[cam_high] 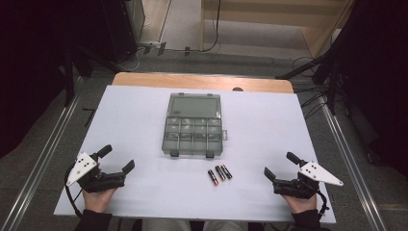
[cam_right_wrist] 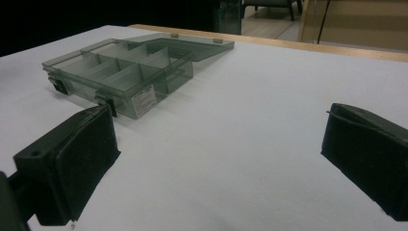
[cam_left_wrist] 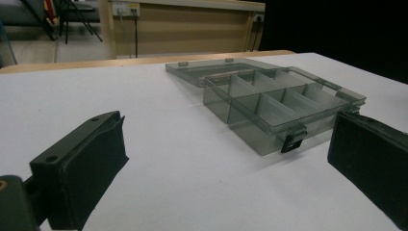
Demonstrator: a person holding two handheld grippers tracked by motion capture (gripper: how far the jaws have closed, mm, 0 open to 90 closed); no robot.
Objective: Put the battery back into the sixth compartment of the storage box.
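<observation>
- Since both grippers rest at the near edge of the table (cam_high: 144,103), I judge nothing is picked up yet: the left gripper (cam_high: 119,159) and right gripper (cam_high: 280,166) both have their jaws spread wide, holding nothing.
- The three batteries (cam_high: 220,173) lie side by side near the right of centre, just in front of the box (cam_high: 193,136), closer to my right gripper.
- The box sits mid-table with its lid (cam_high: 195,106) folded flat to the far side, compartments empty as far as I can tell.
- I would bring the right gripper over the rightmost battery, jaws straddling its width, and close gently so it does not roll into its neighbours.
</observation>
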